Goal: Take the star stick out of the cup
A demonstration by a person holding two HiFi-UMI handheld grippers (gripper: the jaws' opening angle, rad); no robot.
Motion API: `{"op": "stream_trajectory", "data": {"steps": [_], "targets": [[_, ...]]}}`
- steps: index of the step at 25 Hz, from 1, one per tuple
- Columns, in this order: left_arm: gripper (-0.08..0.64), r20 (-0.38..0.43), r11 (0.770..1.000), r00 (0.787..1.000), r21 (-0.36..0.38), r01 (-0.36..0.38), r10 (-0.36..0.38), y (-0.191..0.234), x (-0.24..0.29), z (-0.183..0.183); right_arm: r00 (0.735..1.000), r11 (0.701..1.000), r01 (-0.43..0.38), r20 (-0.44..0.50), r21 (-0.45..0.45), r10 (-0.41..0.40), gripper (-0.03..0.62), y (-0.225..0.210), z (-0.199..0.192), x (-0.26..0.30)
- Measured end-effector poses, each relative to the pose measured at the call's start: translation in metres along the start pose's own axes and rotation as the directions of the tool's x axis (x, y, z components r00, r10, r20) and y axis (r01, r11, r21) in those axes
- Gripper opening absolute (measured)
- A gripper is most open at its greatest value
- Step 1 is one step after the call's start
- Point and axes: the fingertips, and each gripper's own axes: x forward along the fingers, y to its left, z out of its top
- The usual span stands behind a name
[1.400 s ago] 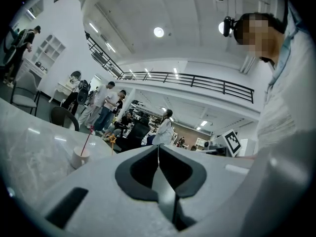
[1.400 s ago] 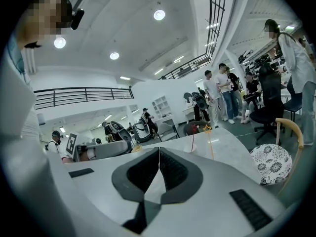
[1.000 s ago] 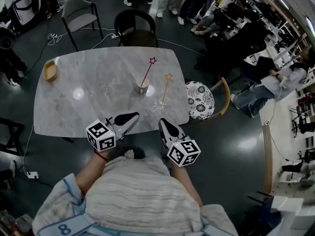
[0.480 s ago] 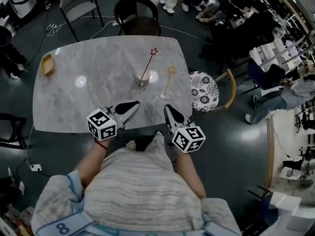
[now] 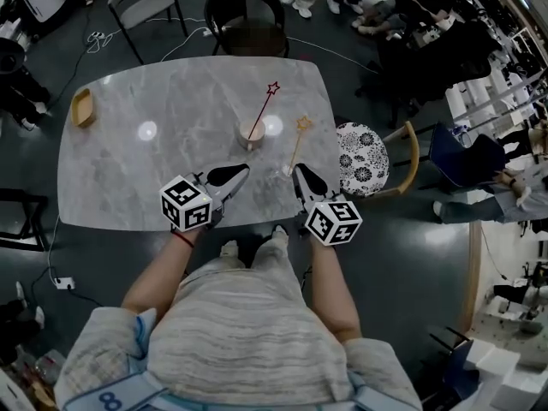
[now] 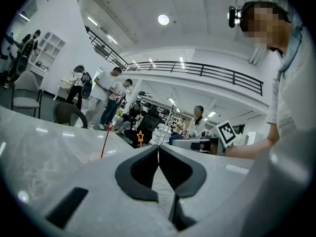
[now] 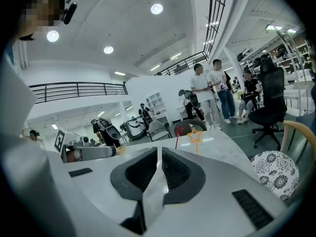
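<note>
The cup (image 5: pixel 249 134) stands near the middle of the marble table (image 5: pixel 154 165), and the red star stick (image 5: pixel 263 108) is in it, leaning toward the far right with the star on top. To the right of the cup stands a yellow star stick (image 5: pixel 296 146); its lower end sits in something clear that is hard to make out.

The left gripper (image 5: pixel 244 169) is over the near edge of the table and points toward the cup, apart from it. In the left gripper view its jaws are together at the tips with nothing between them. The right gripper (image 5: pixel 298 170) is just beside the foot of the yellow stick. Its jaws are also closed to a thin slit and hold nothing.

A small wooden tray (image 5: pixel 83 108) lies at the far left corner, and a patterned stool (image 5: pixel 366 157) stands at the right side of the table
</note>
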Motion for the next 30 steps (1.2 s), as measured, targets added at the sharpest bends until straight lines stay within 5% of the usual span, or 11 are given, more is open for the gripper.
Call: {"op": "stream_trajectory", "data": {"steps": [9,15,30], "targets": [[0.018,-0.015,0.999,1.0,-0.036,-0.02,0.02,0.024,0.026,-0.007,0.999,1.0,0.011,-0.036,0.013,-0.011,0.015,-0.028,-0.012,0.031],[0.018,-0.023,0.998,0.999,-0.051,-0.034,0.032,0.034,0.039,-0.015,0.995,0.999,0.05,-0.083,0.011,-0.049,0.084,-0.056,-0.028,0.048],[0.018,-0.062,0.996,0.997,-0.068,-0.055,0.051,0.052,0.067,-0.046,0.982,0.998,0.069,-0.174,-0.007,-0.07,0.089,-0.1,-0.063,0.081]]}}
